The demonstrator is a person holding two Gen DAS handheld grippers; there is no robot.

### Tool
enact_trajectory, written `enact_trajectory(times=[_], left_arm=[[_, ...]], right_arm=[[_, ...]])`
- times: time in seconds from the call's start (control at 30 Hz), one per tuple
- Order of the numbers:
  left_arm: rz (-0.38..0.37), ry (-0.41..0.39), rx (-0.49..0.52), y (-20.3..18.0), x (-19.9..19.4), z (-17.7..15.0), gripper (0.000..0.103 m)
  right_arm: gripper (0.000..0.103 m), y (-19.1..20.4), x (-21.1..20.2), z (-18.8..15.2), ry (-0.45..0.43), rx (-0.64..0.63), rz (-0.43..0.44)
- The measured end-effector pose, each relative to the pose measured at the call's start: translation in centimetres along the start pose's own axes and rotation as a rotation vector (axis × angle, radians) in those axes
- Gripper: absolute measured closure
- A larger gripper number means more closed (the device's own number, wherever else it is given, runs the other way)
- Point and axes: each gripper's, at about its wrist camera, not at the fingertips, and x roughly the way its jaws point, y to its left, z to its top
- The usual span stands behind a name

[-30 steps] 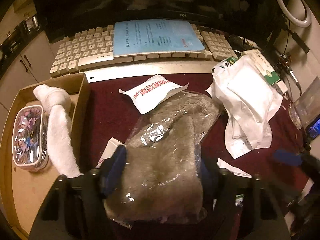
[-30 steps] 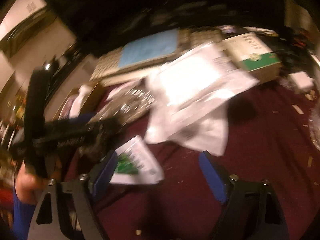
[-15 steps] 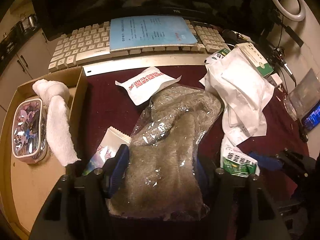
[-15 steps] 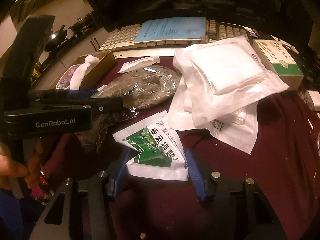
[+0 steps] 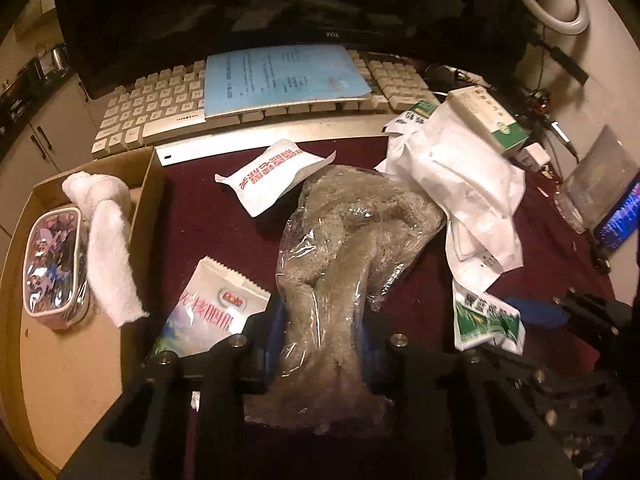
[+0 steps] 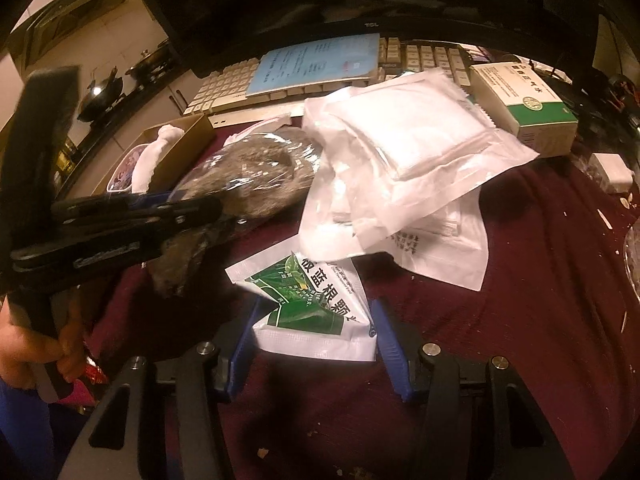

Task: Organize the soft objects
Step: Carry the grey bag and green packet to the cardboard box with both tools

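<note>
Grey fuzzy fabric in clear plastic wrap (image 5: 344, 264) sits clenched in the left gripper (image 5: 322, 332), probably bound for the cardboard box (image 5: 150, 184); the right gripper (image 6: 314, 334) straddles a green-printed white sachet (image 6: 316, 312), jaws apart.

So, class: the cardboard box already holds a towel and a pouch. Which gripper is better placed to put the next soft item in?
Left gripper: shut on the bagged grey plush, beside the cardboard box.

Likely a home desk: beige mechanical keyboard (image 5: 256, 96) before a dark monitor (image 5: 280, 4), white kitchen cabinets (image 6: 132, 76), metal cooking pots (image 6: 100, 90).
</note>
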Motion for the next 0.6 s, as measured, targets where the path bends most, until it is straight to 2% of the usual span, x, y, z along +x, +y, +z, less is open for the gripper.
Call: enact_trajectory(times=[0.2,0.33,0.5,0.6], left_arm=[[-0.05,0.0,-0.035,0.5,-2.0,-1.9,0.072],[-0.047,-0.006,-0.026,0.2,-3.5,-3.1,0.072],[-0.049,-0.035,-0.036,0.6,-5.6,-3.9,0.072],[-0.038,-0.059,-0.047,1.2,-6.8,-4.1,0.072]], right_arm=[[0.043,-0.1,-0.3,-0.1,-0.005,0.007,0.01],[0.043,-0.2,-0.5,0.1,-0.018,0.014,0.015],[0.043,-1.6,-1.1,1.0,-0.07,0.068,-0.019],[0.043,-2.3,-1.1,1.2,-0.065,0.1,-0.006]])
